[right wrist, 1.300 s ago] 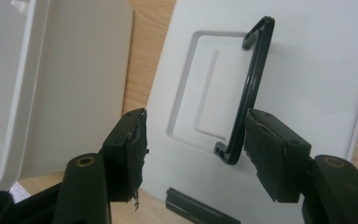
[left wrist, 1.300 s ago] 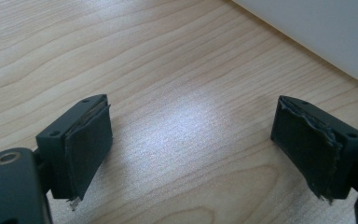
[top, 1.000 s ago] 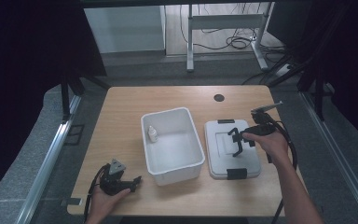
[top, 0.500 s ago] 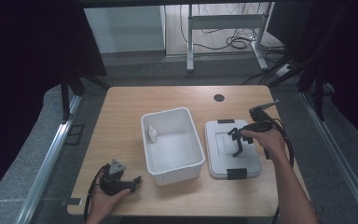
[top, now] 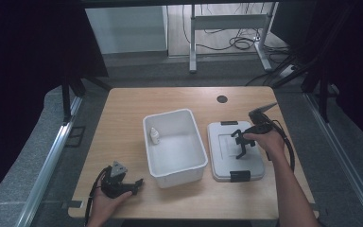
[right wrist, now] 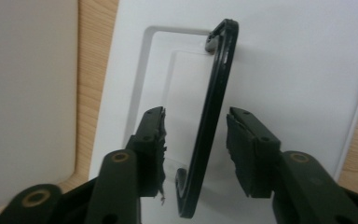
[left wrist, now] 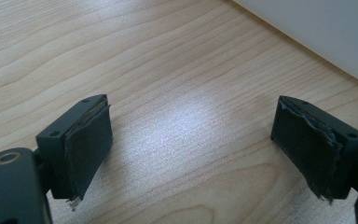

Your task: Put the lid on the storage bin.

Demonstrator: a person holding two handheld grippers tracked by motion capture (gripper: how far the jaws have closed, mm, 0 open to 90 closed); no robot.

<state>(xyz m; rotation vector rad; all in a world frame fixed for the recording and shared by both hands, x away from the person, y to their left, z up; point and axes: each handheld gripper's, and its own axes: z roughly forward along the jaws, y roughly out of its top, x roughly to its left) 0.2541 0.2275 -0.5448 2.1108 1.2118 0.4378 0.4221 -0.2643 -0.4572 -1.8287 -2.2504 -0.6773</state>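
Note:
A white open bin (top: 179, 174) stands mid-table with a small white bottle (top: 155, 136) inside against its left wall. To its right lies the flat white lid (top: 227, 163), (right wrist: 298, 60), with a black handle (right wrist: 213, 105) lifted up off it. My right gripper (top: 240, 144), (right wrist: 196, 114) is straddling that handle. Its jaws have just been closing, and the handle is between the pads with a gap on each side. My left gripper (top: 134, 183), (left wrist: 193, 107) rests open on bare wood near the front left edge, beside the bin's wall (left wrist: 326, 32).
Black clips sit at the lid's far end (top: 229, 123) and near end (top: 240, 176). A dark round hole (top: 222, 99) is in the tabletop at the back. Bare wood (top: 123, 127) lies left of the bin. Table legs and cables are on the floor beyond.
My right gripper has sunk a little toward the lid and its jaws have narrowed around the raised handle. The left gripper has stayed put.

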